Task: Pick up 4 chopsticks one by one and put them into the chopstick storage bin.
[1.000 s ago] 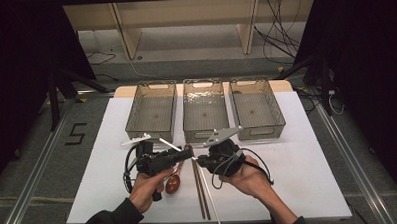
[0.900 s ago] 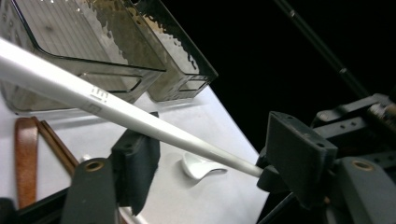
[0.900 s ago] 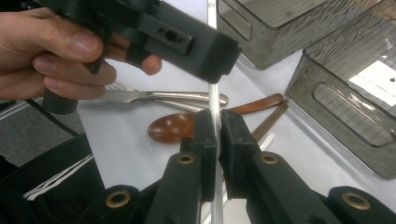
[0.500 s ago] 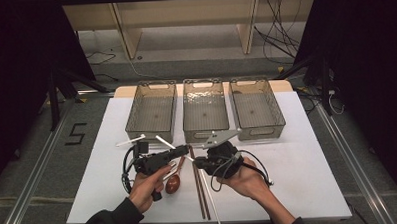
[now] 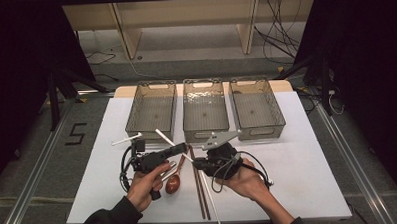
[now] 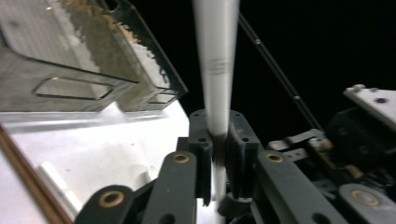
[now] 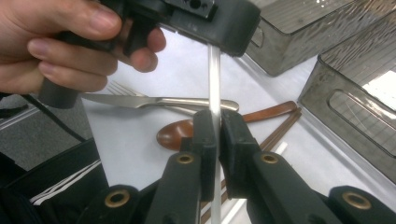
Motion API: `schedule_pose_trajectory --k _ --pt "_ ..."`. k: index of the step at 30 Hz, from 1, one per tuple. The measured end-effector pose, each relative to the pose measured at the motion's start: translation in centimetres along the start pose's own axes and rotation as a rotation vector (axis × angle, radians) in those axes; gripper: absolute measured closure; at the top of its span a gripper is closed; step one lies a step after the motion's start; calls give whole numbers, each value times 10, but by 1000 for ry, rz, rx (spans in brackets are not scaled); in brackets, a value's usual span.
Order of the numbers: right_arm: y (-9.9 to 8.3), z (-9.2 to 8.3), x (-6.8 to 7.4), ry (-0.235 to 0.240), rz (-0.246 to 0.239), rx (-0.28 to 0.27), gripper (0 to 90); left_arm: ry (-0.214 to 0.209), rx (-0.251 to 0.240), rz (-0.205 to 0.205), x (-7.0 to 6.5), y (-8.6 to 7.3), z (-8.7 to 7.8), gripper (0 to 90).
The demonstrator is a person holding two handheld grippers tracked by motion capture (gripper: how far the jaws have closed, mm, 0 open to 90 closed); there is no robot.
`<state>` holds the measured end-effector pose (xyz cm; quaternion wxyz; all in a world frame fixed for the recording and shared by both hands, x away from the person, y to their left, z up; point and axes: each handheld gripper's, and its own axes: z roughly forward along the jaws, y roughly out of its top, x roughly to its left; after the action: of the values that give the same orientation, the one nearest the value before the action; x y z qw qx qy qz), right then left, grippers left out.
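While both grippers' fingers pinch one white straw, left gripper just closing, its long axis spans between right gripper and left.

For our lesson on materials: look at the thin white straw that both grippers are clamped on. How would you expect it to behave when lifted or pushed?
The white straw looks like a slim hollow tube, so probably very light. It stays straight between the left gripper and the right gripper, so fairly stiff lengthwise, though hard clamping might crush it. Being round, it would likely roll if pushed on the table.
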<state>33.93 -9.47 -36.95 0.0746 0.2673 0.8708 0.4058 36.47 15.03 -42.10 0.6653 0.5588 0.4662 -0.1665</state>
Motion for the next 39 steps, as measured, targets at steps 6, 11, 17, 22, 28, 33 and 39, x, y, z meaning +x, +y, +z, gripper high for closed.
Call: schedule_pose_trajectory --k 6,11,17,22,28,33,39 --pt "0 0 0 -1 8 -16 817 18 12 52 -4 4 -2 835" --pt "-3 -11 -9 -6 51 -30 601 63 11 86 -5 17 -11 835" --pt "-14 -18 -17 -52 108 20 412 104 -13 123 -5 40 -25 835" --pt "-28 -19 -25 -93 150 63 330 129 -45 140 -4 59 -38 834" --pt "-39 -20 -28 -114 183 78 296 150 -82 146 -5 80 -47 834" --pt "-43 -20 -29 -111 185 88 291 183 -85 170 -5 99 -48 833" --pt "-45 -21 -29 -111 189 89 279 224 -95 169 -2 122 -53 833"
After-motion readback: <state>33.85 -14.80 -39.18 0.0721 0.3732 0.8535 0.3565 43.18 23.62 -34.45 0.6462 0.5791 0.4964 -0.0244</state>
